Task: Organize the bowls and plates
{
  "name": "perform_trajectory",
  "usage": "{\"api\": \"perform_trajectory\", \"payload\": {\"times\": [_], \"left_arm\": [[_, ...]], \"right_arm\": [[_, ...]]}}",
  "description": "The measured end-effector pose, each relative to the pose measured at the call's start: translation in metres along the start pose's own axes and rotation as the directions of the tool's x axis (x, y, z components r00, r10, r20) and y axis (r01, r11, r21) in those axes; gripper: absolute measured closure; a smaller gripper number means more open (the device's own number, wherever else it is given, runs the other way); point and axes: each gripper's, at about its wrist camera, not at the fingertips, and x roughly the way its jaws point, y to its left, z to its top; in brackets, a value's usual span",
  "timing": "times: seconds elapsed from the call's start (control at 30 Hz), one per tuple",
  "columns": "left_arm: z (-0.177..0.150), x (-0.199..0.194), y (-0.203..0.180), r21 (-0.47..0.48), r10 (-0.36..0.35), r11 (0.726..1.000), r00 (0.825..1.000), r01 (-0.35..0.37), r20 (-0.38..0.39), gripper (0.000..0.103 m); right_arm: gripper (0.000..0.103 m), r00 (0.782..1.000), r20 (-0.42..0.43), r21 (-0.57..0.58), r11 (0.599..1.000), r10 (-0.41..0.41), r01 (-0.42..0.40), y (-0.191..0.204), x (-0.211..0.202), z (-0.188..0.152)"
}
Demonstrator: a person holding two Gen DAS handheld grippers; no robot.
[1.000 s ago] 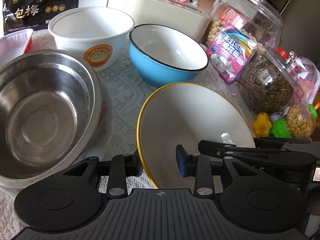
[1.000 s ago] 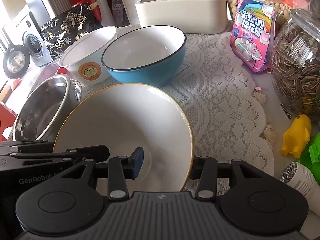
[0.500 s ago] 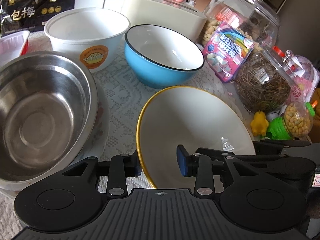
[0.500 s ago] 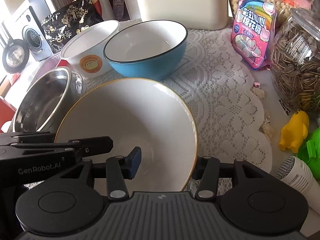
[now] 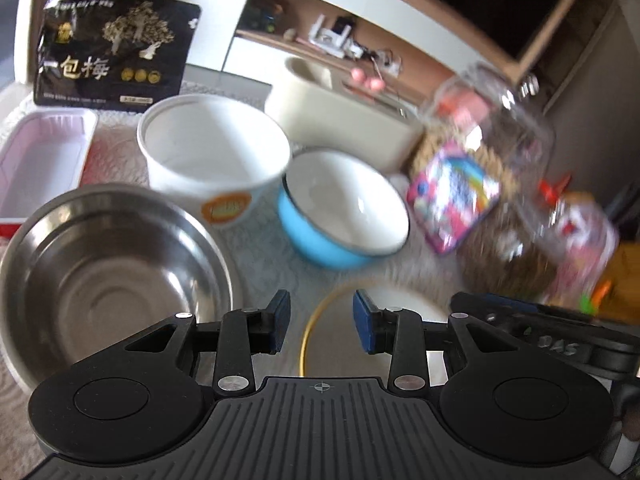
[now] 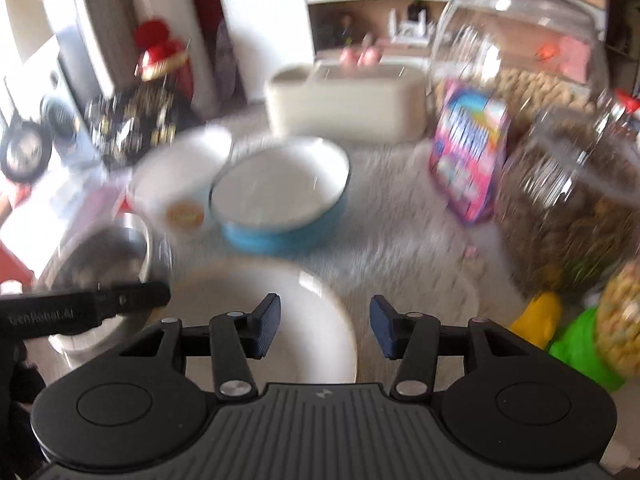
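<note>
Both my claws stand apart, gripping nothing: left claw [image 5: 322, 326], right claw [image 6: 324, 326]. The yellow-rimmed bowl [image 5: 340, 344] sits on the desk [image 6: 400, 240] beneath them, near its front edge, beside the steel bowl [image 5: 108, 276].

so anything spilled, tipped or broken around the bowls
Nothing stands out. The steel bowl, white paper bowl and blue bowl sit upright and empty; the yellow-rimmed bowl lies below open fingers. Motion blur hides fine damage.
</note>
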Motion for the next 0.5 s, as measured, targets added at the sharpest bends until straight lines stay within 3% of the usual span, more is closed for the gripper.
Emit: {"api": "perform_trajectory", "payload": {"times": [0.13,0.27,0.4,0.5], "left_arm": [[0.029,0.024,0.019,-0.131,-0.044,0.991,0.999,0.040,-0.023,0.065],[0.053,0.053,0.028,-0.178,-0.035,0.984,0.998,0.027,-0.042,0.065],[0.070,0.084,0.030,-0.166,0.002,0.986,0.997,-0.014,-0.075,0.065],[0.074,0.106,0.028,-0.122,0.020,0.992,0.993,-0.035,-0.118,0.065]], "right_arm": [[0.052,0.999,0.039,0.047,0.998,0.027,-0.029,-0.010,0.004,0.041],[0.051,0.999,-0.040,0.074,0.997,0.014,-0.011,-0.019,0.049,0.086],[0.052,0.989,-0.148,0.156,0.988,0.001,0.022,-0.037,0.107,0.112],[0.052,0.976,-0.209,0.217,0.976,0.052,-0.005,-0.045,0.136,0.104]]}}
